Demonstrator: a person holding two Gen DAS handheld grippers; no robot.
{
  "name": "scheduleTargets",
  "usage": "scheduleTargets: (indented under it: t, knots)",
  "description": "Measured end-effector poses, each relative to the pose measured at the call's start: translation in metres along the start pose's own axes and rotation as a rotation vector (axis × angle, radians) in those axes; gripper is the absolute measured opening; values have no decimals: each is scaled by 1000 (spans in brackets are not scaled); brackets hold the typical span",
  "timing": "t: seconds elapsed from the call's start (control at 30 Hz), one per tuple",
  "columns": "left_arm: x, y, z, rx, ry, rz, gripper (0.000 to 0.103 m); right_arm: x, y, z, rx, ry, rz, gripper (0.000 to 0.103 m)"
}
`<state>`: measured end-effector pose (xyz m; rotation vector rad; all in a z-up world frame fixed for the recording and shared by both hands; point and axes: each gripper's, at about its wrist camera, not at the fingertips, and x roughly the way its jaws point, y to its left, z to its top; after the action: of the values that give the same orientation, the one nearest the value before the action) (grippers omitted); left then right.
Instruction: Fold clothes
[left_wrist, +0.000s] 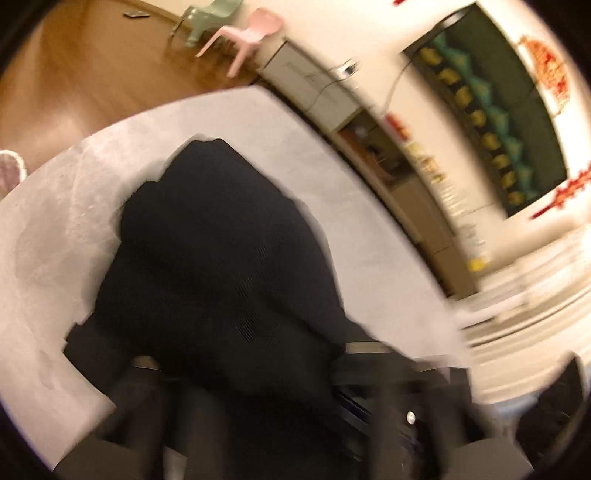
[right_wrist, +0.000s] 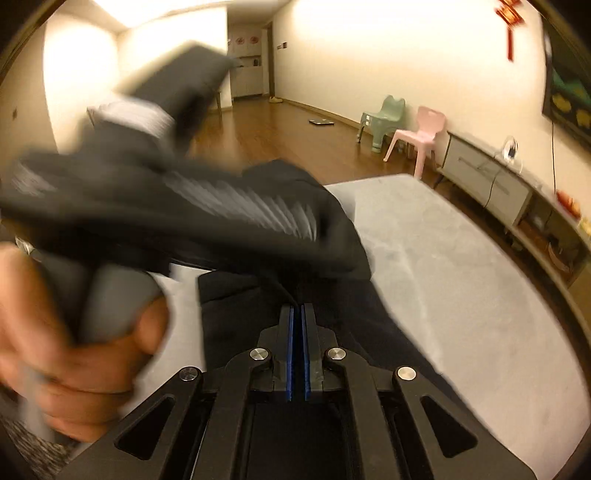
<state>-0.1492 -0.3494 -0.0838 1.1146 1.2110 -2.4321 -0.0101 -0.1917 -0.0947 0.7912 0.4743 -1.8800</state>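
**Both hand-held grippers pinched down at a black garment on the grey tabletop**

Left wrist view: heavy blur. The black garment (left_wrist: 221, 258) is lying bunched on the grey tabletop (left_wrist: 55, 229), filling the middle of the view and running down over the left hand-held gripper (left_wrist: 240, 373). The gripper's fingers are showing only as dark smears under the cloth; the jaws are sitting nearly together, and whether cloth is pinched between them cannot be told. Behind the tabletop, a wooden floor (left_wrist: 92, 74) is showing with a green chair (left_wrist: 207, 18) and a pink chair (left_wrist: 247, 33) just beside each other, near a low cabinet (left_wrist: 310, 81) along the wall.

Right wrist view: the right hand-held gripper (right_wrist: 297, 308) is pointing down at the garment (right_wrist: 236, 306), its blue pads (right_wrist: 290, 354) sitting almost touching, tips right at a fold of the cloth; a grip cannot be confirmed. On the left, a person's hand (right_wrist: 74, 350) is gripping the handle of the left hand-held gripper (right_wrist: 166, 206), which is crossing the view as a dark blur above the garment. The tabletop (right_wrist: 461, 277) is stretching off to the right.
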Motion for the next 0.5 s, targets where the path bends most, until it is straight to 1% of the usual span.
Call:
scheduleTargets:
  t: [0.03,0.07,0.1,0.13,0.17,0.2,0.23,0.27,0.33,0.4,0.47,0.5]
  knots:
    - [-4,4,3,-21,-15,-21,6,-5,-2,-8,40,-2,-4,4]
    - [-14,6,7,-38,-34,-62,6,-20,-8,-22,100,-5,-27,7]
    - [-24,7,10,-45,-57,-91,6,-36,-14,-37,161,-7,-50,14]
    - [-33,9,11,-47,-79,-100,6,-51,-21,-51,222,-10,-73,19]
    - [-42,11,12,-48,-102,-109,6,-71,-28,-67,279,-19,-96,31]
    - [-50,12,12,-50,-125,-118,6,-102,-36,-90,326,-48,-119,48]
    - [-51,16,12,-62,-124,-109,6,-134,-43,-112,373,-77,-141,56]
    - [-45,24,11,-86,-100,-85,6,-166,-52,-133,418,-102,-171,64]
    - [-35,34,6,-129,-61,-56,5,-232,-73,-178,523,-128,-289,67]
    - [-38,32,2,-136,-62,-57,6,-290,-108,-230,701,-142,-423,76]
    - [-44,27,-2,-136,-73,-63,6,-323,-151,-268,866,-89,-545,76]
    - [-47,27,-6,-148,-75,-70,6,-326,-163,-276,877,-54,-566,76]
